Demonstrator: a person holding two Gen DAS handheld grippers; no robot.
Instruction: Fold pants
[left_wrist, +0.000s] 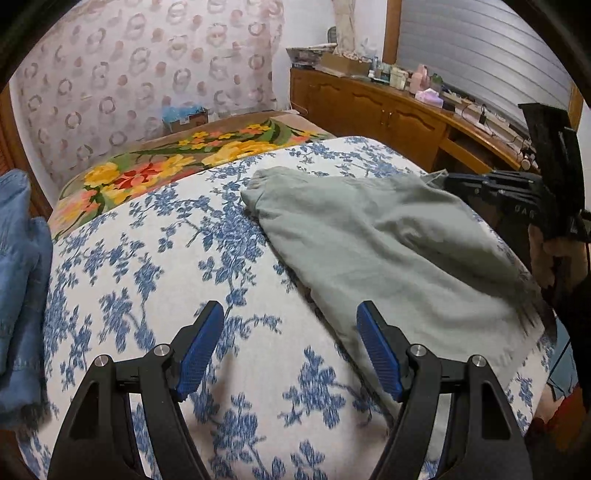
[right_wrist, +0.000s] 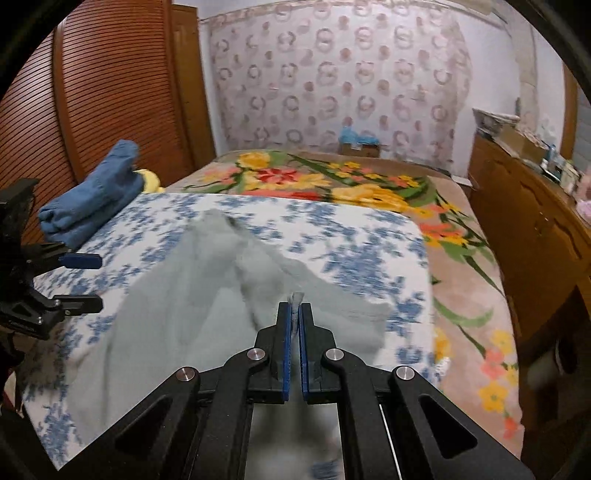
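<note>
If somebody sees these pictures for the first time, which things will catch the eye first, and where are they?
First, the pale green pants lying across the blue-flowered bedspread, one edge pinched in the shut right gripper. Next, the open left gripper over the bedspread beside the pants, holding nothing. Behind lies a bright flowered blanket, with a folded blue garment at the bed's left edge.

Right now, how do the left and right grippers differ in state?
The left gripper is open with nothing between its pads, over the blue-flowered bedspread; the right gripper is shut on an edge of the grey-green pants, lifting it. Both have blue pads on black fingers.
</note>
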